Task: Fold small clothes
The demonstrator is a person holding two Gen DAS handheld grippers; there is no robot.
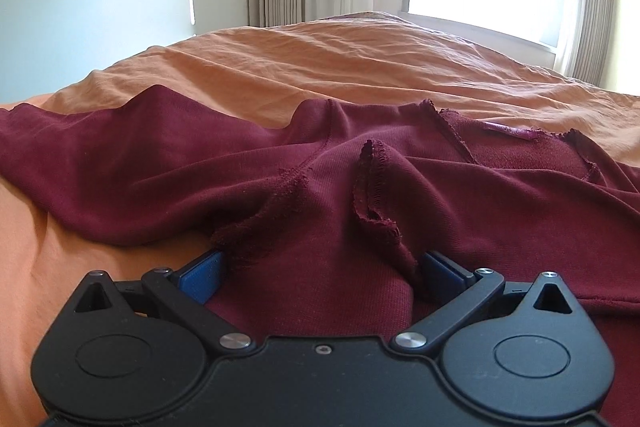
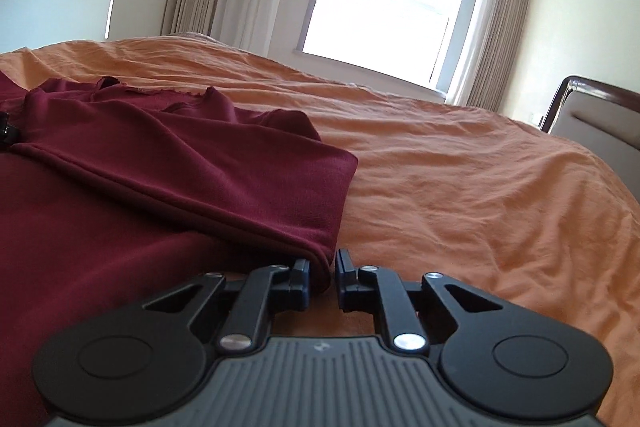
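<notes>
Left wrist view: the left gripper sits low on the bed, its 2 blue-padded fingers spread wide apart with a bunched ridge of the maroon shirt lying between them, not pinched. The shirt is spread across the near part of the orange bed, inside out by its exposed seams, with the neckline to the far right and a sleeve running off to the left. Right wrist view: the right gripper rests at the near corner of a folded-over flap of the shirt; its jaws stand narrowly apart, the left finger touching the cloth edge, nothing clamped. A window and a chair stand beyond the bed. Judgement: the step in hand is taking hold for a fold. To do it well, each gripper should close on 1 clean edge rather than a bunch, both lifting together so the fold lands flat.
</notes>
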